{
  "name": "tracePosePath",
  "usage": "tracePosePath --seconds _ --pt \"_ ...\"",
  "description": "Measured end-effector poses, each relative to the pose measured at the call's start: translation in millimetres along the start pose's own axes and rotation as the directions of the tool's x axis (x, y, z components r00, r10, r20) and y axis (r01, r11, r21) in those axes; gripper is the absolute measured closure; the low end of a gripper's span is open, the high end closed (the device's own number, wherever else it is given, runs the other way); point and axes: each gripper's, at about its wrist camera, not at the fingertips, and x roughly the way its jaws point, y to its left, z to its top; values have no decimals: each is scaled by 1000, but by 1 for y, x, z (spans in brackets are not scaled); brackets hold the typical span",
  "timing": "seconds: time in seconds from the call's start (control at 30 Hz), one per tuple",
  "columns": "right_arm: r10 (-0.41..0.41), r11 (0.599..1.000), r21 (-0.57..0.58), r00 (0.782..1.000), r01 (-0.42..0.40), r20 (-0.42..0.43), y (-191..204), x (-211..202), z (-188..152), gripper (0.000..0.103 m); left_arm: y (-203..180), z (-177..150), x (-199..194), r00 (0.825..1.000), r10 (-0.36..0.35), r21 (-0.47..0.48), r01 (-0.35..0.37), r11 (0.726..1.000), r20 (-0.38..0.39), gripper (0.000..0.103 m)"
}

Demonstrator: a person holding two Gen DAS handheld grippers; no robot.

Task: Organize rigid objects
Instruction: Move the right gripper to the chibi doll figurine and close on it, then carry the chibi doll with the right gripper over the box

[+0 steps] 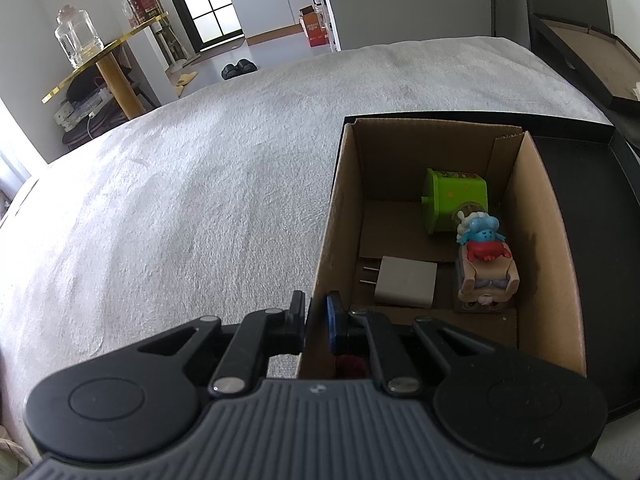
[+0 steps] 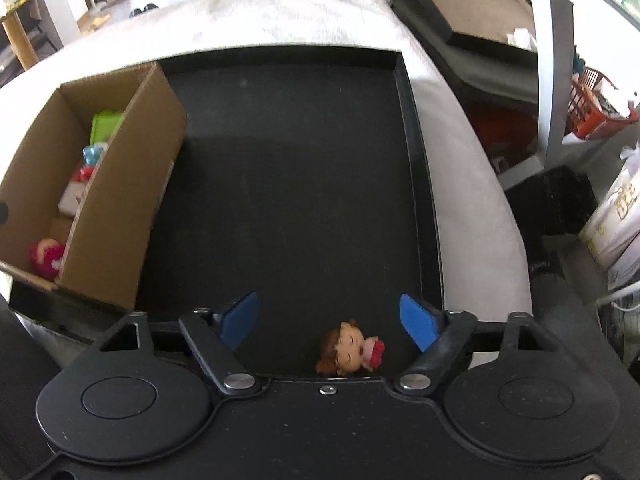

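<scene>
A cardboard box [image 1: 344, 208] stands at the left end of a black tray [image 2: 304, 168]. My left gripper [image 1: 316, 320] is shut on the box's left wall near its front corner. Inside the box lie a green toy [image 1: 454, 200], a blue and red figure [image 1: 482, 240], a white charger [image 1: 406, 282] and a tan toy [image 1: 486, 284]. The box also shows in the right wrist view [image 2: 120, 184], with a red doll [image 2: 46, 258] in its near end. My right gripper [image 2: 330, 322] is open above the tray's near edge. A small brown-haired doll [image 2: 350, 348] lies between its fingers.
The tray sits on a white textured cover [image 1: 180, 200]. A second black tray [image 2: 472, 4] lies off the far right edge. A gold shelf with a glass jar [image 1: 78, 38] stands far left. A red basket [image 2: 596, 108] and bags sit on the floor at right.
</scene>
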Motion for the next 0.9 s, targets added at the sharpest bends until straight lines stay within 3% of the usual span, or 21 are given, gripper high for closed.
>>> tracePosePath --seconds 0.47,0.57,0.63,0.67,0.9 --pt "-29 999 -19 991 26 -129 2 34 -17 26 2 -1 2 1000 -7 -2 7 1000 1 94" --pt "-15 1000 -6 990 15 -140 -1 37 -20 34 2 0 3 1000 -6 0 6 1000 1 94" --pt "-24 1000 -8 989 23 -147 -2 39 -19 45 1 0 3 1000 -4 1 4 1000 1 94" --pt "-29 1000 -9 988 28 -152 -3 39 -18 58 1 0 3 1000 -4 1 4 1000 1 94" --pt "-14 1000 -14 990 12 -138 2 34 -17 60 1 0 3 1000 -6 -2 6 1000 3 94"
